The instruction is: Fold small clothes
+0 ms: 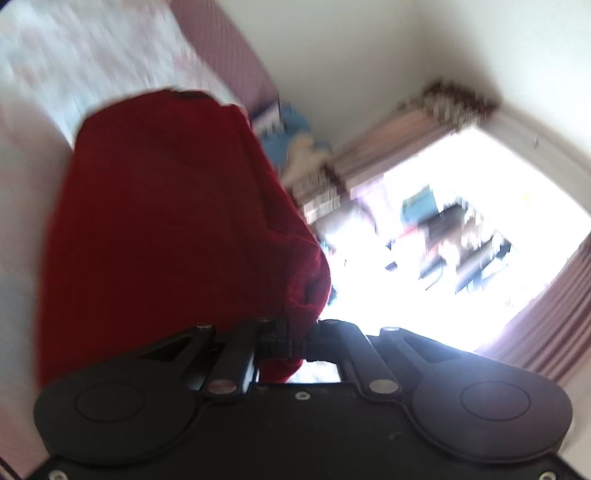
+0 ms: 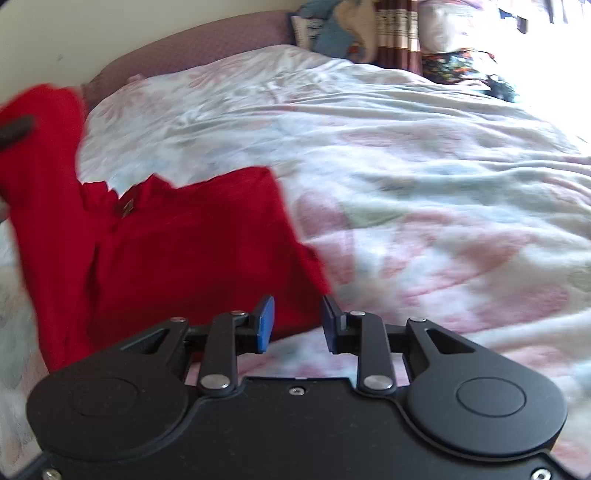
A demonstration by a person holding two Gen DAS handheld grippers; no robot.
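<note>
Red shirt (image 2: pixel 192 251) lay at lower left on the flowered bedcover (image 2: pixel 406 184). Left gripper (image 1: pixel 291 343) pinched its cloth, lifted at the frame's left. Right gripper (image 2: pixel 297 323) stood spread, holding nothing.

A floral bedspread (image 2: pixel 406 166) covers the bed, with pillows (image 2: pixel 332 33) by the headboard (image 2: pixel 192 48).

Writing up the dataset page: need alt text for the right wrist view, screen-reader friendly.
The right gripper, its blue-padded jaws open and empty, hovers over the near edge of a red garment lying on a bed's pale floral duvet. At the left edge, part of the garment is lifted off the bed. Pillows lie at the headboard.
</note>
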